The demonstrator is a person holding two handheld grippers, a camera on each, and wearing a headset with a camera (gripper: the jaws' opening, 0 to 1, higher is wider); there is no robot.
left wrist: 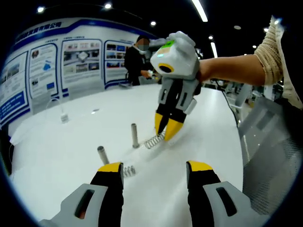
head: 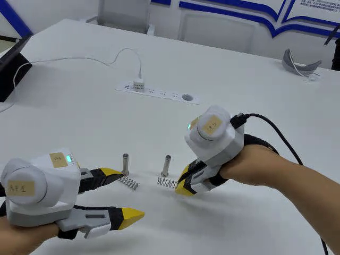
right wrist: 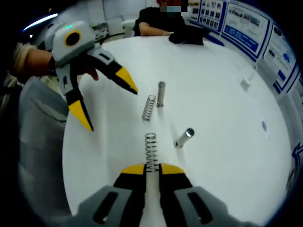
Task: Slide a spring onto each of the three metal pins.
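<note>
Two short metal pins (head: pixel 125 163) (head: pixel 167 165) stand upright on the white table (head: pixel 79 111). My right gripper (head: pixel 183 186) is shut on the end of a spring (head: pixel 167 183) that lies low, pointing at the base of the right pin. In the right gripper view the spring (right wrist: pixel 150 150) sticks out between my jaws (right wrist: pixel 152 170), beside the near pin (right wrist: pixel 183 138). A second spring (head: pixel 128 183) lies loose by the left pin. My left gripper (head: pixel 125 194) hangs open just left of it, holding nothing; the left gripper view has that spring (left wrist: pixel 129 170) by its left jaw.
A power strip (head: pixel 159 93) with a white charger (head: pixel 138 84) and cable lies behind the pins. A dark screen (head: pixel 10 64) sits at the far left and a grey curved object (head: pixel 300 65) at the far right. A person (right wrist: pixel 161 19) sits at the table's end.
</note>
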